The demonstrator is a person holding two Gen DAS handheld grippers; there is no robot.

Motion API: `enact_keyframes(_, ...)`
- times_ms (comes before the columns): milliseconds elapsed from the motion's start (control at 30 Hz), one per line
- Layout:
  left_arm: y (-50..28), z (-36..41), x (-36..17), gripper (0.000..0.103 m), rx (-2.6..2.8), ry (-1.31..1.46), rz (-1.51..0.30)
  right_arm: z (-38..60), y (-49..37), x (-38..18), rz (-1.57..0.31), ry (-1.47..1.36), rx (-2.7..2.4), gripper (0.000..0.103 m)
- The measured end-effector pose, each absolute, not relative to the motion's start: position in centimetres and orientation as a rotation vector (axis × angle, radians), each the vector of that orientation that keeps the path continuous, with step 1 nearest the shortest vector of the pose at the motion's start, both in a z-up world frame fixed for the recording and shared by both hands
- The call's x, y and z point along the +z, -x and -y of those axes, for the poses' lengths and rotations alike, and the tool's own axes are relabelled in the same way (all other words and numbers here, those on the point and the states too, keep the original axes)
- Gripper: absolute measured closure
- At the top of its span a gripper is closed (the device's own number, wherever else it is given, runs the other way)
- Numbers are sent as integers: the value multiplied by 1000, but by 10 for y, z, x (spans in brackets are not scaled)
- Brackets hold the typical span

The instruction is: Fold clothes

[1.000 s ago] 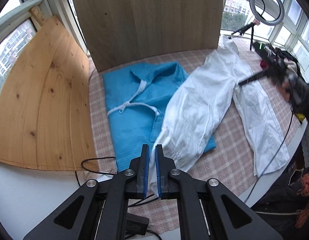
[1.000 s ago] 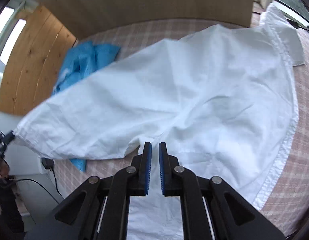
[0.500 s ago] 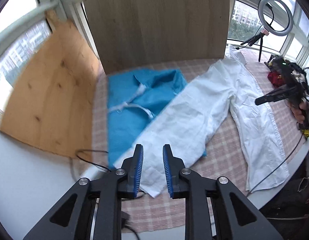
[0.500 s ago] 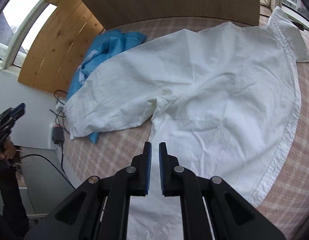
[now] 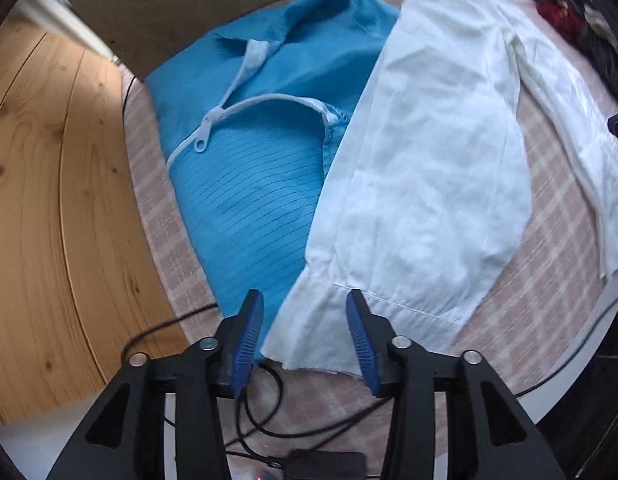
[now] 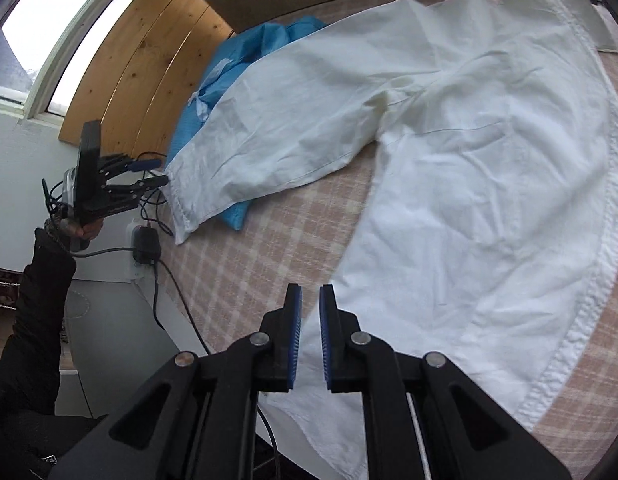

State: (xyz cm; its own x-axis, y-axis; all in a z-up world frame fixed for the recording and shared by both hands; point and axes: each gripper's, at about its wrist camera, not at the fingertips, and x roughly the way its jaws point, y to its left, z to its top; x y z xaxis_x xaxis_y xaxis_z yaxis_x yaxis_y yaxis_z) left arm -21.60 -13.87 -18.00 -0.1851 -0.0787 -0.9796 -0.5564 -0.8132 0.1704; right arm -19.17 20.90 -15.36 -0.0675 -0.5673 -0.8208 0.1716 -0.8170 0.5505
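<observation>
White shirt [image 6: 489,152]: spread on the checked cloth of the counter [image 6: 269,248], one sleeve [image 5: 421,184] lying over the blue garment [image 5: 249,184].
Sleeve cuff: at the counter's near edge, just below your left gripper [image 5: 305,336].
Left fingers [image 5: 249,332]: spreading apart, the cuff seen between them, not pinched.
Right gripper [image 6: 309,336]: its fingers [image 6: 294,332] nearly pressed together, holding nothing, above the shirt's hem.
Cables [image 5: 269,400]: beneath the left gripper.

Each hand-held gripper [image 6: 308,300] has black arms, silver screws, ribbed blue pads; black sleeve [image 6: 33,304].
</observation>
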Motion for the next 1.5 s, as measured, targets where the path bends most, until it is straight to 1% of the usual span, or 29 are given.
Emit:
enact_keyframes(33,216,139,-182,56,2053,1757,-748,-196,192,-155,405,-1702,-1918,93)
enact_keyframes(200,217,140,-188,55,1962,1787,-729,-134,204,-167,341,-1675,-1845,93)
enact_keyframes(400,211,144,-194,55,1903,1814,-645,-69,237,-172,353,-1588,-1816,93)
enact_keyframes(467,206,142,-193,55,1886,1810,-649,-45,249,-176,300,-1573,-1831,93)
enact_keyframes(600,193,136,-192,58,1878,1794,-675,-12,271,-193,274,-1600,-1828,93)
enact_keyframes(700,189,134,-190,65,1903,1790,-666,-4,282,-208,299,-1646,-1809,93)
enact_keyframes(767,189,137,-186,80,1937,1801,-635,-1,285,-213,301,-1662,-1801,93)
enact_keyframes(800,189,140,-182,94,1954,1808,-605,-1,285,-213,301,-1665,-1798,93)
enact_keyframes(833,188,143,-178,99,1968,1807,-573,-2,285,-213,305,-1666,-1797,93)
enact_keyframes(933,179,138,-160,99,2008,1760,-525,-5,284,-210,318,-1668,-1793,94)
enact_keyframes(1000,171,134,-147,99,2035,1724,-497,-17,280,-200,364,-1651,-1785,93)
enact_keyframes(1100,156,120,-120,99,2089,1653,-461,-69,264,-172,481,-1587,-1816,93)
enact_keyframes(1133,152,114,-108,99,2106,1621,-455,-90,259,-163,510,-1575,-1845,92)
enact_keyframes(1167,147,109,-96,99,2122,1588,-450,-116,254,-156,527,-1577,-1892,88)
enact_keyframes(1233,143,95,-70,99,2151,1516,-468,-167,243,-144,564,-1583,-1980,83)
enact_keyframes(1300,161,81,-40,99,2167,1423,-479,-217,236,-139,616,-1603,-2049,83)
enact_keyframes(1400,153,31,-4,99,2167,1290,-486,-285,226,-132,692,-1621,-2131,83)
enact_keyframes(1500,136,-34,12,99,2138,1200,-517,-333,211,-123,732,-1606,-2158,83)
